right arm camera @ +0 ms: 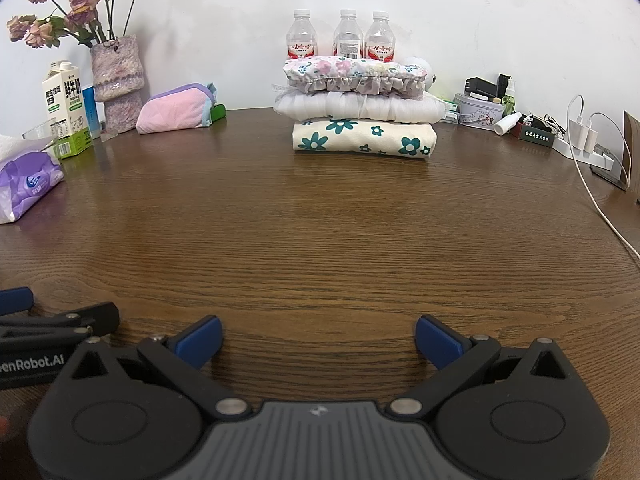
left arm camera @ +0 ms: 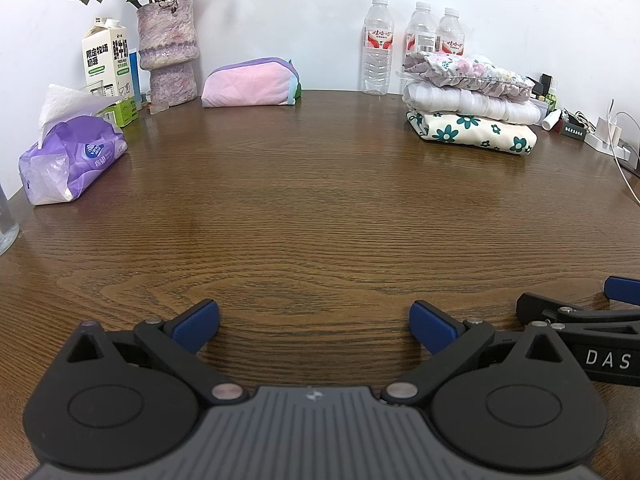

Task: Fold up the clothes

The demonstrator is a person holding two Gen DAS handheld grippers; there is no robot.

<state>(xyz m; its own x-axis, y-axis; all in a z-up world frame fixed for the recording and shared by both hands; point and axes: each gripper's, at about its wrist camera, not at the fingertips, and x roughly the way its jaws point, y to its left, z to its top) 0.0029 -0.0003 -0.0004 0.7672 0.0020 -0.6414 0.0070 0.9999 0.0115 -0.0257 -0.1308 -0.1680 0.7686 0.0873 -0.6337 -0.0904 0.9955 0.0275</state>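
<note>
Low at the bottom of each wrist view, the left gripper (left arm camera: 314, 326) and the right gripper (right arm camera: 318, 340) hover just above the brown wood-grain table (left arm camera: 320, 208), blue-padded fingers spread wide and holding nothing. Upper right in the left view, centre top in the right, sits a stack of three folded clothes (right arm camera: 356, 108): a ruffled floral piece on a white one on a cream, teal-flowered one. Three clear plastic water bottles (right arm camera: 346, 34) stand behind it.

Right tongs (right arm camera: 318, 338) spread wide, folded clothes stack (right arm camera: 360, 114) beyond.
</note>
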